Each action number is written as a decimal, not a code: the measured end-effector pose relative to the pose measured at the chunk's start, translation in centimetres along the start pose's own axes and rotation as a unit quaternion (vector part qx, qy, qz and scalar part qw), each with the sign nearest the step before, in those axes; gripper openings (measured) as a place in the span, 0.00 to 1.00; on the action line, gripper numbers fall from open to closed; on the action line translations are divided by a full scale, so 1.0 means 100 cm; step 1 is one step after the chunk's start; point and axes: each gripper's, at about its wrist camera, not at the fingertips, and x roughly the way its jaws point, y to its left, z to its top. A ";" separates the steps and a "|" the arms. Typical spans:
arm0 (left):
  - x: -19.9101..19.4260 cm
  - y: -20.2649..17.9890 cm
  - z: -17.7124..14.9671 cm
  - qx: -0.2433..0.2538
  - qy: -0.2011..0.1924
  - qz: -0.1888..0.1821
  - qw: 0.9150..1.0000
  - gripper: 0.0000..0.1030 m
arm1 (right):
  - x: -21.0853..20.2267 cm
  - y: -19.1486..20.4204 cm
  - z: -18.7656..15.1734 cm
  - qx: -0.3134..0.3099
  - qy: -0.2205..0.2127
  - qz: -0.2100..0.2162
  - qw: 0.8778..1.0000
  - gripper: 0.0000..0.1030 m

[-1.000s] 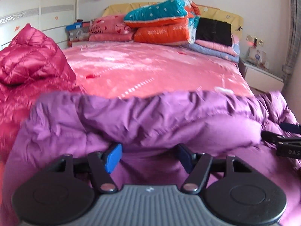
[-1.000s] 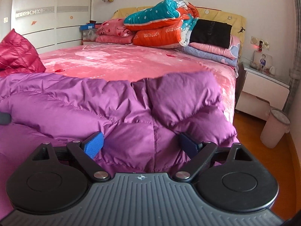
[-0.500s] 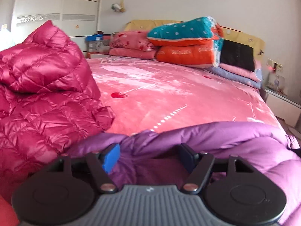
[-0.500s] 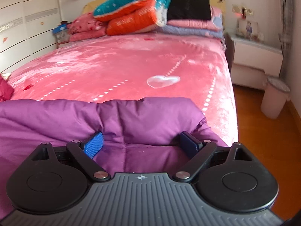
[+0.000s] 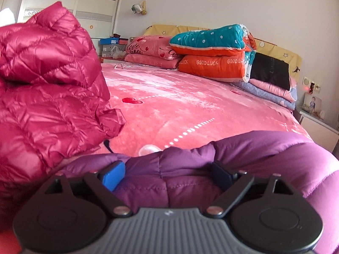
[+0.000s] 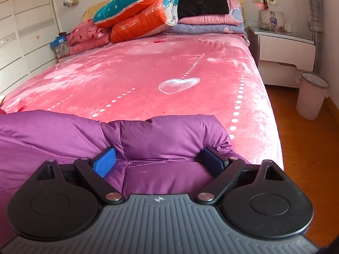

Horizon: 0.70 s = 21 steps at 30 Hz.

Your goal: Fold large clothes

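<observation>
The purple down jacket (image 6: 165, 135) lies at the near end of the pink bed (image 6: 148, 78), puffy and folded over. The right gripper (image 6: 161, 159) is wide open, with a thick fold of the jacket between its fingers. The left gripper (image 5: 167, 174) is also spread wide around a purple fold. Just beside it on the left lies a red down jacket (image 5: 46, 97).
</observation>
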 end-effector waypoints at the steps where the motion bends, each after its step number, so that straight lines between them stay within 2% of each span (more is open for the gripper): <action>1: 0.001 0.001 -0.001 -0.003 0.000 -0.001 1.000 0.87 | 0.002 -0.001 0.000 0.002 -0.002 0.002 1.000 1.00; 10: 0.014 0.002 -0.006 -0.007 0.013 -0.005 1.000 0.90 | -0.003 0.003 -0.005 0.001 -0.019 -0.001 1.000 1.00; 21: 0.005 -0.007 0.006 0.018 0.026 0.027 0.999 0.91 | -0.008 -0.001 -0.003 0.006 -0.022 0.000 1.000 1.00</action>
